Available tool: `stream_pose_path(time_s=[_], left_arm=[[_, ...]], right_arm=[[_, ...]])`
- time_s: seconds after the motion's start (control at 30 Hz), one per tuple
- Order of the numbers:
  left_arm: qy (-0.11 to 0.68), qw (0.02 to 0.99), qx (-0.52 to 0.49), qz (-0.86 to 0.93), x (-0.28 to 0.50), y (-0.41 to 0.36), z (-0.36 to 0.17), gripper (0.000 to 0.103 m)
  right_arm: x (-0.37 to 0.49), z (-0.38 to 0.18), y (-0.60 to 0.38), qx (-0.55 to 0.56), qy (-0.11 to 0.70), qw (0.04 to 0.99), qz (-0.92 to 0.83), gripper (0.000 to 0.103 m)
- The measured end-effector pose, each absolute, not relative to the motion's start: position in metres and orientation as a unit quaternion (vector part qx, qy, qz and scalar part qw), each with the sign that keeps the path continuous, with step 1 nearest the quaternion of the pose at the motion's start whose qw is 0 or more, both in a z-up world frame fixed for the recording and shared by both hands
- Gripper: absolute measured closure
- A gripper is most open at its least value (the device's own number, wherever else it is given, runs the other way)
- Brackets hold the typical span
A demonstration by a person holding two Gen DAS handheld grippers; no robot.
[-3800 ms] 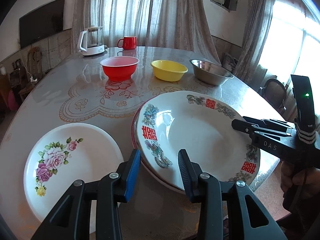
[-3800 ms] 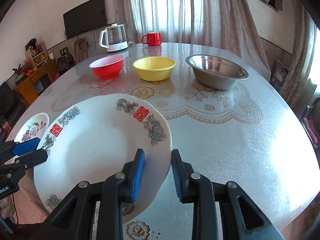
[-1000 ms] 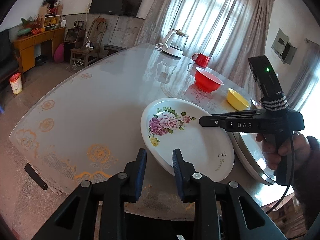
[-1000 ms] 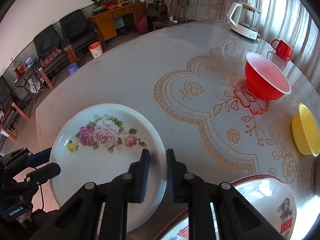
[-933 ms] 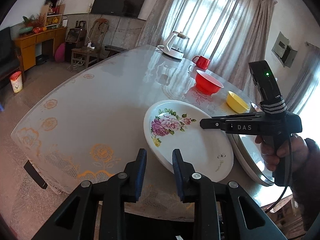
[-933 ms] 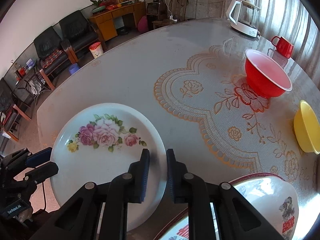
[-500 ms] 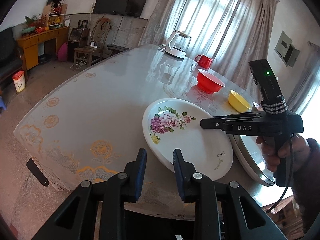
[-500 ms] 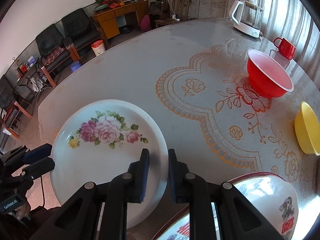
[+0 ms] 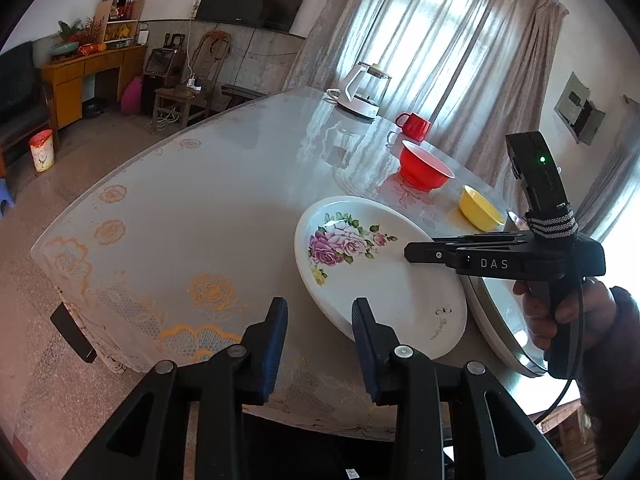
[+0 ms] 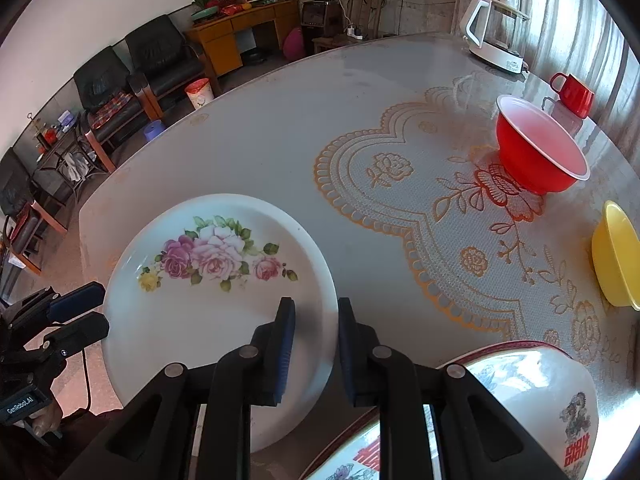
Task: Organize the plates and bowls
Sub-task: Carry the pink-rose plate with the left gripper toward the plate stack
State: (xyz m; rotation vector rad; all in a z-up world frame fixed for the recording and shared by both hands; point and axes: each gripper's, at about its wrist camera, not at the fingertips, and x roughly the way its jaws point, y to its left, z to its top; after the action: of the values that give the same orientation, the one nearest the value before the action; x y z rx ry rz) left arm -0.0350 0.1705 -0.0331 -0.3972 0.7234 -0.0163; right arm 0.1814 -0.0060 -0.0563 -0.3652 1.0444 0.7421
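A white plate with pink roses (image 9: 372, 264) (image 10: 208, 288) sits near the table's front edge. My right gripper (image 10: 314, 320) straddles its right rim with the jaws slightly apart; it also shows in the left wrist view (image 9: 408, 252) over the plate. My left gripper (image 9: 318, 316) is open and empty, just short of the plate's near rim; it also shows in the right wrist view (image 10: 78, 314). The stacked plates with red characters (image 10: 520, 404) lie right of the rose plate. A red bowl (image 10: 536, 152) and a yellow bowl (image 10: 616, 256) stand farther back.
A white kettle (image 10: 496, 36) and a red mug (image 10: 572, 94) stand at the table's far side. The table edge (image 9: 120, 336) runs just in front of my left gripper. Chairs and a wooden cabinet (image 10: 240, 28) stand beyond the table.
Over four seconds both grippers left the stacked plates and moved to the rose plate. In the last second the jaws of both grippers have opened slightly; the plate has barely moved.
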Motion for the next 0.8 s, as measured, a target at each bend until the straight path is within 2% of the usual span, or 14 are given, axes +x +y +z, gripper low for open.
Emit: stream_pose_path(time_s=[0.23,0.57,0.8], left_arm=[[0.376,0.905,-0.195,-0.034,-0.019,0.153,-0.042,0.069],[0.371,0.911,-0.179,0.004,-0.004,0.162,-0.04,0.082],[0.352,0.921,-0.165,0.024,0.032,0.172,-0.025,0.083]], right_arm=[[0.181,-0.056,-0.005,-0.17,0.486,0.787,0.34,0.083],[0.182,-0.049,-0.007,-0.156,0.478,0.803,0.319,0.091],[0.206,-0.038,-0.008,-0.111,0.486,0.818,0.288,0.091]])
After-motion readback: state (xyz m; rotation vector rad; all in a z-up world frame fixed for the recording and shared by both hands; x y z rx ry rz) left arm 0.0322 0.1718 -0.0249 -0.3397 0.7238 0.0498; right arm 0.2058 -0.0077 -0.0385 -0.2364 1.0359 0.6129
